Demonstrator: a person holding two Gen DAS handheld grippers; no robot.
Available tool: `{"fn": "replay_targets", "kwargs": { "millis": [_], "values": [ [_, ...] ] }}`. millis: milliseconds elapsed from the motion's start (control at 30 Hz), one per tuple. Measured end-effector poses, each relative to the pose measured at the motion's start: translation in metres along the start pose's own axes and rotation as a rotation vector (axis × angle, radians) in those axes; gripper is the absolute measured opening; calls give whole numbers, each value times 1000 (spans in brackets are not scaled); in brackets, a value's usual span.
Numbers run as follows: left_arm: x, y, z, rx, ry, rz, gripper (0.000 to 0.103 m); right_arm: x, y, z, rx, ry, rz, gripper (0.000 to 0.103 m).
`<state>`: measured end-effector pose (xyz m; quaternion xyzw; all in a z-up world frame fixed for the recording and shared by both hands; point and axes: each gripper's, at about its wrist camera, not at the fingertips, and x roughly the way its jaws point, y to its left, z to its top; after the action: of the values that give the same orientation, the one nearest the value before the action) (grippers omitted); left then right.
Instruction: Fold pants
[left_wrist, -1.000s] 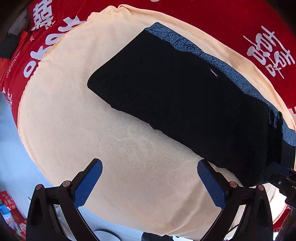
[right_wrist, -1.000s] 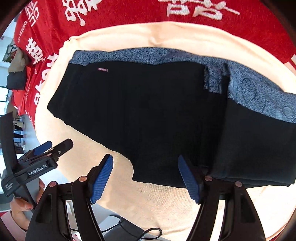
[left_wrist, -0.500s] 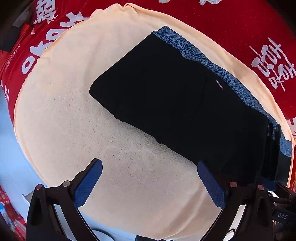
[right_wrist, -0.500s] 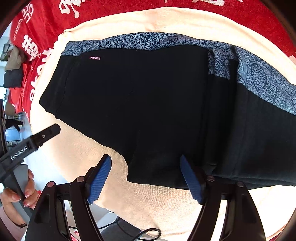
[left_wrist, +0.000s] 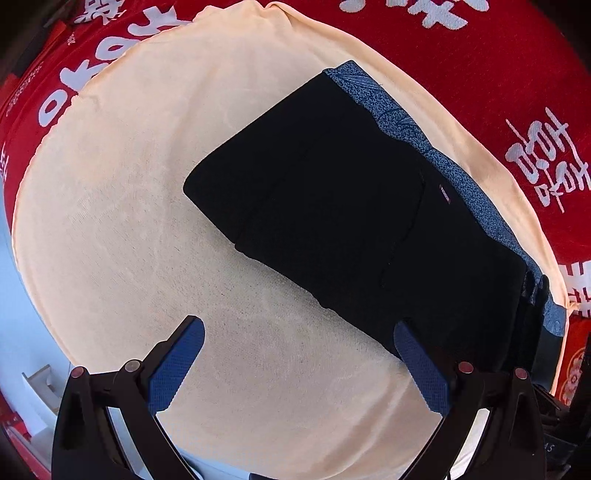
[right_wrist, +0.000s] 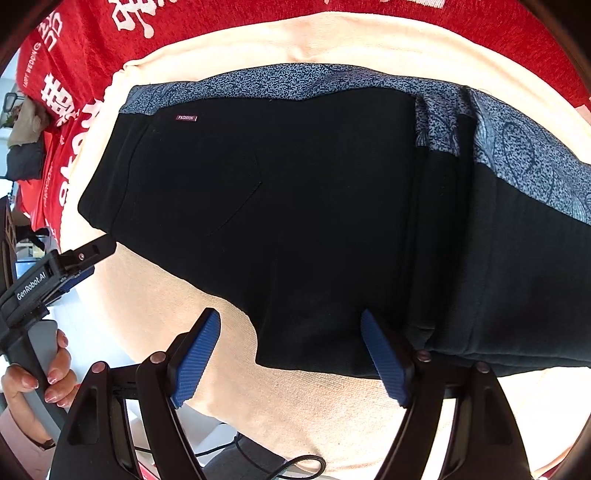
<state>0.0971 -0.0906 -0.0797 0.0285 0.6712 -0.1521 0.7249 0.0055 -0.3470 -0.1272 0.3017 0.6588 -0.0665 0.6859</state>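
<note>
– Where were the pants (left_wrist: 343, 206)?

– They lay folded into a dark block on the peach towel (left_wrist: 122, 206); the blue patterned waistband (right_wrist: 295, 83) ran along the far edge; a small "FASHION" label (right_wrist: 185, 117) sat just under it, near the left end; the towel itself lay on a red cloth (left_wrist: 498, 66) with white lettering.

– And the left gripper (left_wrist: 299, 365)?

– Its blue pads stood wide apart and held nothing; it hung over bare towel on the near side of the pants; the right pad (left_wrist: 421, 365) overlapped the near corner of the fabric in the wrist view; whether it touched, I could not tell.

– The right gripper (right_wrist: 291, 354)?

– Spread too, empty; it sat at the near hem of the pants, one pad (right_wrist: 384, 358) over the dark cloth and the other over the towel; in its view the left tool showed at the left edge, a hand (right_wrist: 40, 373) wrapped round the handle; thicker stacked layers lay to the right.
</note>
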Motion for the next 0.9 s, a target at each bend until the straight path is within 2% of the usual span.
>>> {"fn": "replay_targets", "kwargs": {
  "millis": [167, 367, 533, 600, 700, 767, 833, 867, 900],
  "values": [
    [-3, 22, 5, -68, -33, -102, 103, 1, 1, 0, -10, -2, -1, 82],
    [14, 40, 15, -161, -15, -331, 103, 3, 4, -1, -22, -3, 0, 83],
    [17, 37, 22, -155, -54, -413, 103, 4, 7, -4, -25, -7, 0, 83],
    [20, 34, 24, -168, -48, -469, 103, 5, 8, -4, -27, -8, 2, 85],
    [26, 28, 32, -180, -43, -509, 103, 7, 10, -5, -27, -8, -3, 86],
    [26, 23, 39, -218, -41, -567, 103, 7, 10, -6, -24, -10, 0, 86],
    [18, 19, 46, -225, -74, -637, 103, 7, 9, -6, -21, -15, 10, 86],
    [17, 14, 50, -203, -88, -643, 103, 7, 9, -6, -21, -16, 14, 86],
    [20, 9, 54, -182, -86, -612, 103, 7, 9, -6, -22, -16, 16, 86]
  ]
}}
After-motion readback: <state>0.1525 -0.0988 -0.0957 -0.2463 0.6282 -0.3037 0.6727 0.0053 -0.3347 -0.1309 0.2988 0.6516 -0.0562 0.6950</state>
